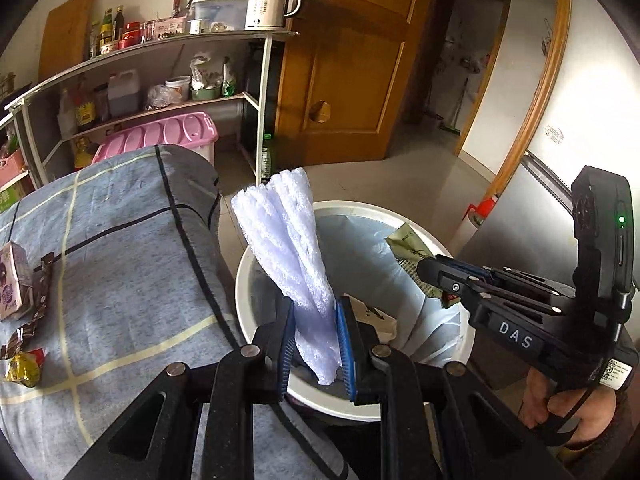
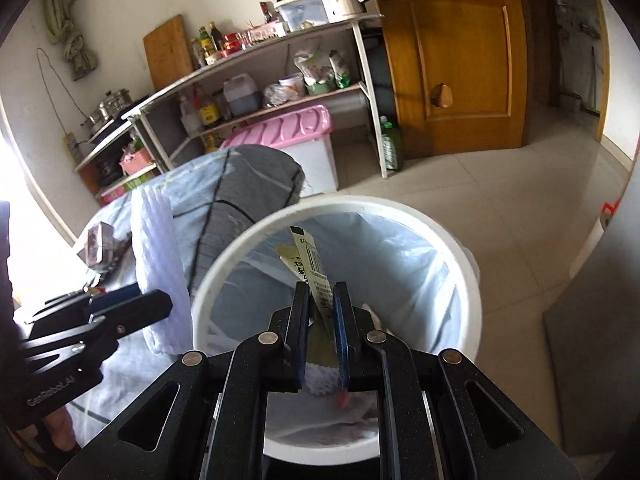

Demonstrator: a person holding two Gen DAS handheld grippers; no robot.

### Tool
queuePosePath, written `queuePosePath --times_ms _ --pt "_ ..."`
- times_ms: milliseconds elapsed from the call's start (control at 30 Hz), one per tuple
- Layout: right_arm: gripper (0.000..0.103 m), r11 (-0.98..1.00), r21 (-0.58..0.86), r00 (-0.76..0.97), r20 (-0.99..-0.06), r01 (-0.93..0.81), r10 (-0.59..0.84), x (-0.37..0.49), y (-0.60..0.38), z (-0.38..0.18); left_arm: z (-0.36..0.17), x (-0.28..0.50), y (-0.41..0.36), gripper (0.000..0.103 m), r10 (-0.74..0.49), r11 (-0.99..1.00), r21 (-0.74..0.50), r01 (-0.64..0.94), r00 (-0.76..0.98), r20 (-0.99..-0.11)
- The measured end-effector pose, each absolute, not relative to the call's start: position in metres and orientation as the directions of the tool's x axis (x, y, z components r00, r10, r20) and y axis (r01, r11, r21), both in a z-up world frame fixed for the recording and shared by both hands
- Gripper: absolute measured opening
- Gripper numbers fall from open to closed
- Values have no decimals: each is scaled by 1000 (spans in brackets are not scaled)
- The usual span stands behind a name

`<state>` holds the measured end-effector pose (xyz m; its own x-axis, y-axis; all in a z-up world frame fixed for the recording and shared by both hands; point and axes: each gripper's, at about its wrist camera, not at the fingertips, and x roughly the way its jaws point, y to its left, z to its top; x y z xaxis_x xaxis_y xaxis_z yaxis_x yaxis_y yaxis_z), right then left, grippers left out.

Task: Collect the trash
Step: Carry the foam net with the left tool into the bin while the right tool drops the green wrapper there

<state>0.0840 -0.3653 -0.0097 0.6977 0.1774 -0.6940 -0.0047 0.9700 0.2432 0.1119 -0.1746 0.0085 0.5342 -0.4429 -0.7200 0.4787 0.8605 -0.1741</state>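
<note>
My left gripper (image 1: pixel 315 312) is shut on a white foam sheet (image 1: pixel 288 240) that stands up above the near rim of a white trash bin (image 1: pixel 256 256) lined with a pale bag. The sheet also shows in the right wrist view (image 2: pixel 158 240). My right gripper (image 2: pixel 320 300) is shut on a green-and-white wrapper (image 2: pixel 310 262) and holds it over the bin's (image 2: pixel 224 256) opening. In the left wrist view the right gripper (image 1: pixel 428 270) holds the wrapper (image 1: pixel 408 244) over the far right of the bin. Some trash lies in the bin.
A table with a grey-blue checked cloth (image 1: pixel 120 240) stands left of the bin. On it lie a small purple carton (image 1: pixel 14 284), brown wrappers (image 1: pixel 38 292) and a yellow-red wrapper (image 1: pixel 26 368). Shelves (image 1: pixel 160 52), a pink-lidded box (image 1: pixel 160 140) and a wooden door (image 1: pixel 352 60) stand behind.
</note>
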Motion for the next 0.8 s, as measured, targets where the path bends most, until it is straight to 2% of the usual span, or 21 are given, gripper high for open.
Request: queuePosePath --times_ms 467,500,567,600,800 --pt "13 977 207 635 -763 55 126 96 -385 -37 -15 125 -199 24 -431 859 -183 479 483 -762" --pt "15 977 203 635 -763 59 120 95 -385 -37 -16 126 -198 25 -432 859 -188 475 479 -764" --pt "33 978 198 638 -761 61 114 94 -385 -37 -17 127 -196 30 -435 859 -195 473 476 -764" --pt "36 977 202 639 -760 63 116 93 -385 -36 -17 127 -195 33 -434 861 -195 470 478 -764" --pt "39 972 226 654 -745 63 130 89 -383 -31 -10 122 -184 38 -435 866 -197 460 498 -750"
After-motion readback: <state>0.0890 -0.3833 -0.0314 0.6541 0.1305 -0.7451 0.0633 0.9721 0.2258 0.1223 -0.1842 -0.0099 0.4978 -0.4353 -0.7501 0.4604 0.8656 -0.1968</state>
